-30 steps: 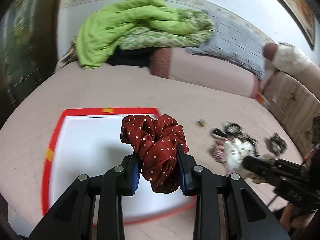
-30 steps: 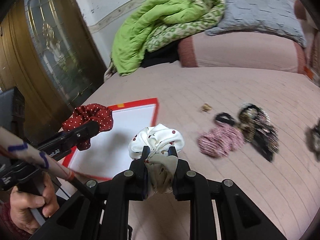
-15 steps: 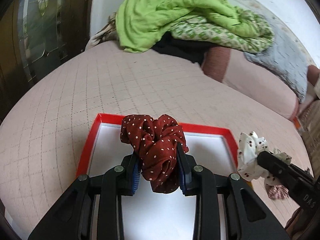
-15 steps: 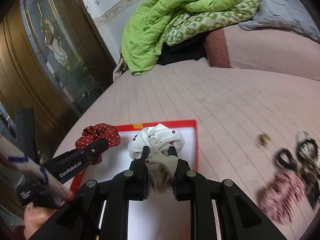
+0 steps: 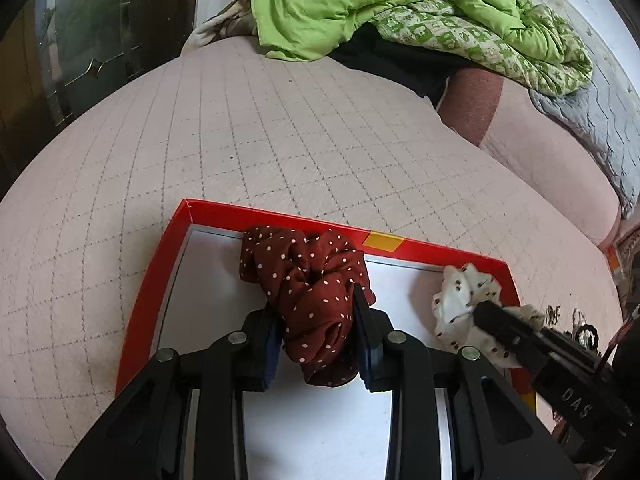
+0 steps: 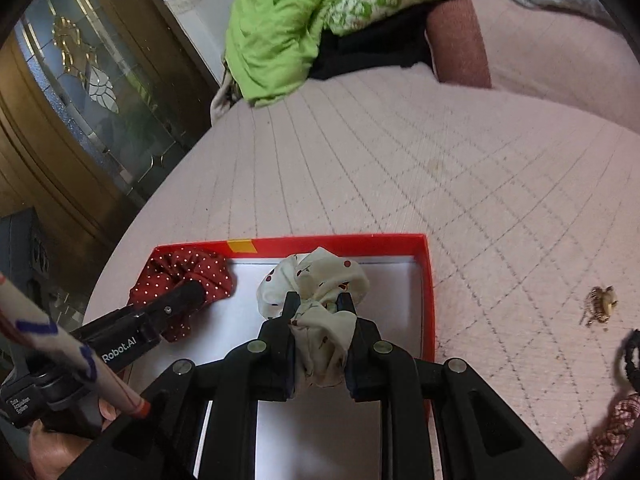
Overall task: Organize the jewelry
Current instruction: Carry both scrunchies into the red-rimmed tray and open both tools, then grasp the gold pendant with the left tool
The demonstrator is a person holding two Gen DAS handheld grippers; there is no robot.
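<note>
Two claws (image 5: 316, 320) (image 6: 318, 312) grip scrunchies (image 5: 308, 280) (image 6: 316, 280) above a red-rimmed tray (image 5: 152, 280) on pink quilted bedding (image 5: 280, 140).

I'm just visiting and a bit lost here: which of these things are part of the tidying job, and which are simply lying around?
Part of the job:
- dark red dotted scrunchie, clamped in the left hand-held gripper
- white scrunchie, clamped in the right hand-held gripper
- red box
- gold trinket and pink scrunchie, waiting on the bed

Lying about:
- green blanket
- grey pillow
- glass door
</note>
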